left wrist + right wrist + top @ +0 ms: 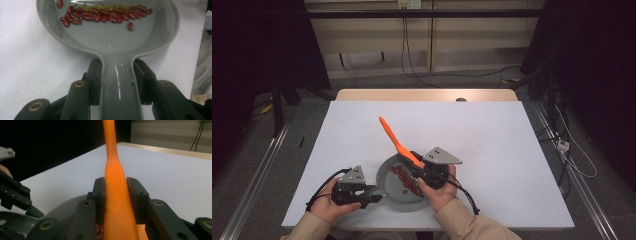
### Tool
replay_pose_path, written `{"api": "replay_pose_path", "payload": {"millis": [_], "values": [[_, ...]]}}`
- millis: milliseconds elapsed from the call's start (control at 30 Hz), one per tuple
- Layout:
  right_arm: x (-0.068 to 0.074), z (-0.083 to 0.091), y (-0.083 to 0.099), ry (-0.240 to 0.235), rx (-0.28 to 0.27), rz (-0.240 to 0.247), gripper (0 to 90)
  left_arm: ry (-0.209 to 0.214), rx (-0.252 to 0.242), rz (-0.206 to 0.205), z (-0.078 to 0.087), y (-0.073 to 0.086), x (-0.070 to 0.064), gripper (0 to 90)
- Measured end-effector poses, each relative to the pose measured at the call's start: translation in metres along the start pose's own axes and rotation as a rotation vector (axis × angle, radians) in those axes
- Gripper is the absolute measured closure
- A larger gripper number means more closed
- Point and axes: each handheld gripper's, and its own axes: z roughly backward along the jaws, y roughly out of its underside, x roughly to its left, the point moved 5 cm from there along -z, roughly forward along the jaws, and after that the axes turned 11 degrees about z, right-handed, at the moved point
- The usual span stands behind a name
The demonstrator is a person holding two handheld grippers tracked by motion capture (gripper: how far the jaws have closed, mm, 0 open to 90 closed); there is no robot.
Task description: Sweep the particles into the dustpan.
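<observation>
the left gripper (pixel 117 75) has its jaws pressed on both sides of the grey pan handle (pixel 117 85), low in the middle of the left gripper view. the grey pan (pixel 388 176) sits low in the middle of the high view, on the white table (pixel 492 140). red beans (pixel 105 13) and small green bits lie in a row across the top of the left gripper view, inside the pan. the right gripper (pixel 115 192) pinches the orange spatula (pixel 115 185). in the high view the spatula (pixel 396 141) slants up to the upper left, with its wide end down over the beans (pixel 404 179).
</observation>
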Motion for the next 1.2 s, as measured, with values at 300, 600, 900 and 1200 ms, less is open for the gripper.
{"api": "replay_pose_path", "payload": {"millis": [300,600,900,1200], "values": [[-0.049,0.041,0.02,0.144,0.042,0.028,70.8,0.009,0.016,-0.011,0.003,0.004,-0.005,62.8],[-0.047,0.05,0.042,0.211,0.122,0.099,70.9,-0.002,0.028,-0.024,0.001,0.005,-0.01,62.8],[-0.009,0.028,0.044,0.164,0.14,0.13,69.0,0.022,0.024,-0.014,-0.002,0.004,-0.011,62.8],[0.004,0.022,0.04,0.111,0.104,0.086,69.1,0.026,0.023,-0.007,-0.002,0.003,-0.01,62.8]]}}
